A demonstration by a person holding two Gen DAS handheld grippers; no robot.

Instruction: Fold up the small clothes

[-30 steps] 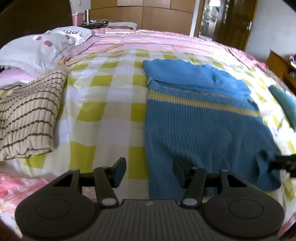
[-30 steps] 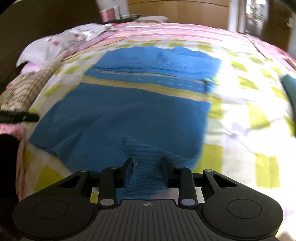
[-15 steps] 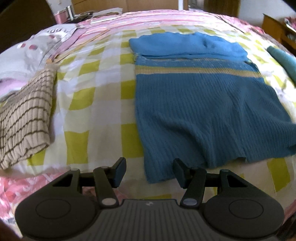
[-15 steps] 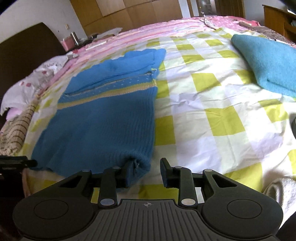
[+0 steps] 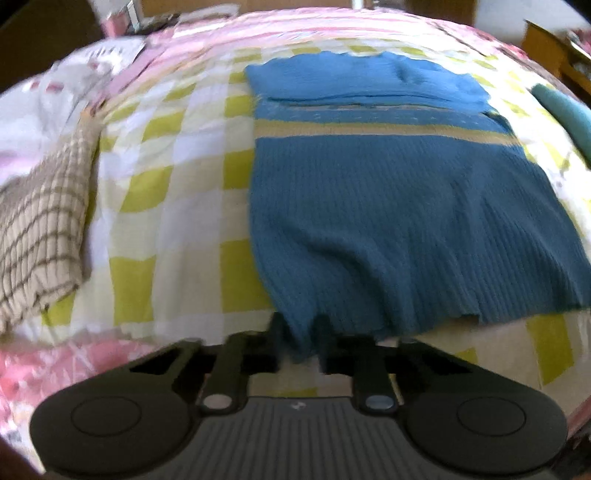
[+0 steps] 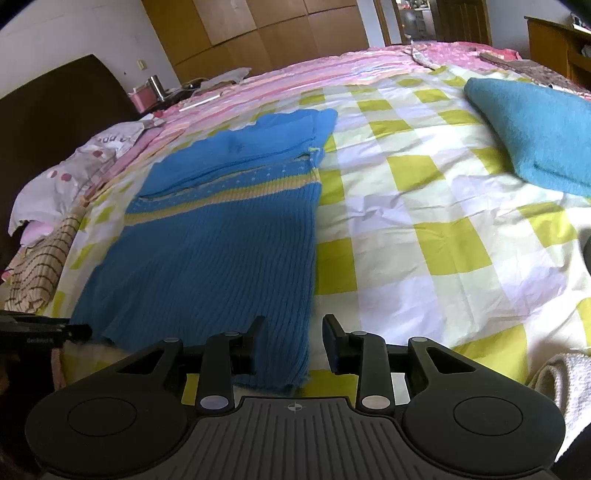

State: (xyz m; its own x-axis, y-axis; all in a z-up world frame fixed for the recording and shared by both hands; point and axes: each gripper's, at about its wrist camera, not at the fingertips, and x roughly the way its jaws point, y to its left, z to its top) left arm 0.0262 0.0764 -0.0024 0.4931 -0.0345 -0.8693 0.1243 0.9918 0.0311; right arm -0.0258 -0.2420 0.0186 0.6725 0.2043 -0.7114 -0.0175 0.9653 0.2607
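Our left tongs (image 5: 298,334) are closing on the near hem of the blue sweater (image 5: 399,206) at the bed's near edge. Only the right view shows our right tongs (image 6: 293,341) opening, pads apart, over the hem's other corner. Both tilt downward. Beyond lie the checked bedspread (image 6: 424,221), a teal cloth (image 6: 535,125), and wooden wardrobes (image 6: 258,29).

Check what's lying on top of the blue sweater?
On the blue sweater its own sleeves are folded flat across the upper part. Nothing else lies on it. What's beneath the folded sleeves is covered.
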